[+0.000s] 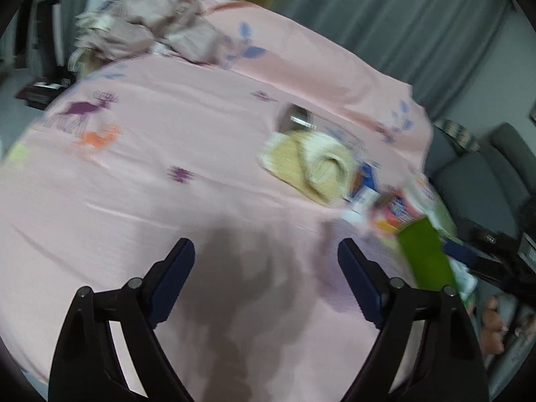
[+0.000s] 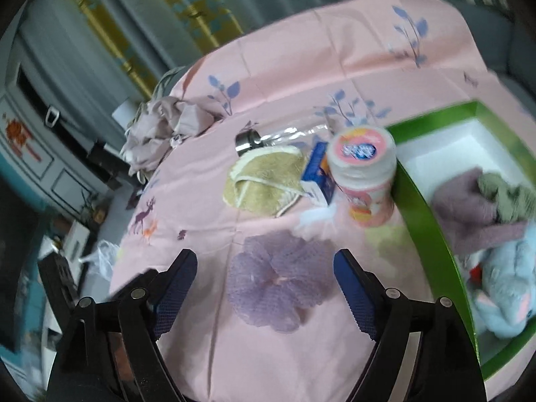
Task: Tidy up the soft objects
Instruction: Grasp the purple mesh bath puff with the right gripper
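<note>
On the pink printed cloth (image 2: 284, 67) lies a purple mesh puff (image 2: 279, 284), just ahead of my right gripper (image 2: 264, 268), which is open and empty above it. To its right a green box (image 2: 418, 201) holds a mauve towel (image 2: 465, 207), an olive cloth (image 2: 509, 197) and a pale blue plush (image 2: 506, 294). A tan slipper (image 2: 261, 184) lies farther back, also seen as the tan slipper (image 1: 311, 164) in the left wrist view. My left gripper (image 1: 266, 261) is open over bare cloth. A crumpled mauve garment (image 1: 150, 30) sits at the far corner.
A pink canister (image 2: 363, 174) and a blue carton (image 2: 318, 171) stand between the slipper and the green box (image 1: 425, 254). A clear bottle with a metal cap (image 2: 248, 140) lies behind the slipper. Grey curtains (image 1: 402, 16) hang behind; a grey sofa (image 1: 485, 174) is right of the table.
</note>
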